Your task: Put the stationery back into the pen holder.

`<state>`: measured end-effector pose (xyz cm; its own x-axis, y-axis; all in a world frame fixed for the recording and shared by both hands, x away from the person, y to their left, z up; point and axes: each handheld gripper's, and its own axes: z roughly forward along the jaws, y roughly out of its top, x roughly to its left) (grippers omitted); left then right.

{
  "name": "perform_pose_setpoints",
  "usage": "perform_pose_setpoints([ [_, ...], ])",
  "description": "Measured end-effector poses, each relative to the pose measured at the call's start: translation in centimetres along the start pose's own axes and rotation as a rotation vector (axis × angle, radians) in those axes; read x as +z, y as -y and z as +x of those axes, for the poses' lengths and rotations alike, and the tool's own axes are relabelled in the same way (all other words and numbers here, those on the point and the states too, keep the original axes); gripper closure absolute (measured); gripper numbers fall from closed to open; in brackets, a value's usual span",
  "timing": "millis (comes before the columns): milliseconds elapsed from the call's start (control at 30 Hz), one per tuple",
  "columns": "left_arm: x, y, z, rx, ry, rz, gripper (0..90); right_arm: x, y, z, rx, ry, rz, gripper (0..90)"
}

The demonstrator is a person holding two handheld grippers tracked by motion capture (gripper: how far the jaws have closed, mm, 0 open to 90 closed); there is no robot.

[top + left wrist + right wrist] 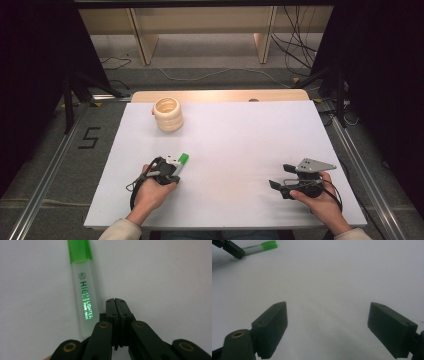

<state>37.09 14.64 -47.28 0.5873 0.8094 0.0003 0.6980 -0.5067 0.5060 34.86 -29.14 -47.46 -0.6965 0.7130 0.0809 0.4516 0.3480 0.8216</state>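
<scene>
Both jaws of my left gripper [117, 301] are sitting closed beside the highlighter [83, 295], so I'm opening before straddling it.

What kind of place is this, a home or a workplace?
Most likely a lab or recording workspace, not a home. A plain white table stands on a grey floor between metal rails, loose cables trail behind it, and dark screens close off both sides.

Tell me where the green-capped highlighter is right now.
In the high view, the green-capped translucent highlighter lies on the white table, left of centre, beside the closed left gripper and nearer the person than the cream ribbed cup.
</scene>
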Motion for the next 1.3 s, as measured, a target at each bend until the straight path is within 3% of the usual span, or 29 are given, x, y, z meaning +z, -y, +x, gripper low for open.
perform_pose_setpoints([
  [233, -0.2, 0.4, 0.6, -0.005, -0.021, 0.007, 89.6, 0.0, 0.0, 0.0, 0.002, 0.001, 0.0, 17.3],
  [433, -0.3, -0.2, 0.1, 0.045, -0.023, -0.006, 84.3, 0.1, 0.0, 0.0, 0.001, -0.003, -0.006, 17.3],
  [567, -0.5, -1.4, 0.2, 0.09, -0.034, -0.023, 74.6, 0.1, 0.0, 0.0, 0.006, 0.002, -0.002, 17.3],
  [700, -0.3, -2.5, 0.5, 0.093, -0.05, -0.015, 58.3, 0.1, 0.0, 0.0, 0.005, 0.002, -0.003, 17.3],
  [767, 0.0, -3.8, 1.3, 0.058, -0.044, 0.007, 50.1, 0.1, 0.0, 0.0, 0.006, 0.002, -0.003, 17.3],
  [900, 0.4, -5.0, 2.1, 0.043, -0.058, 0.033, 43.1, 0.1, 0.0, 0.0, 0.008, 0.002, 0.0, 17.1],
  [933, 0.8, -5.7, 2.4, 0.039, -0.046, 0.085, 40.6, 0.1, 0.0, 0.0, 0.009, 0.002, 0.001, 17.1],
  [1300, 3.1, -7.7, 3.6, 0.025, 0.006, 0.202, 43.8, 0.2, 0.0, -0.1, 0.011, 0.001, 0.0, 17.0],
])
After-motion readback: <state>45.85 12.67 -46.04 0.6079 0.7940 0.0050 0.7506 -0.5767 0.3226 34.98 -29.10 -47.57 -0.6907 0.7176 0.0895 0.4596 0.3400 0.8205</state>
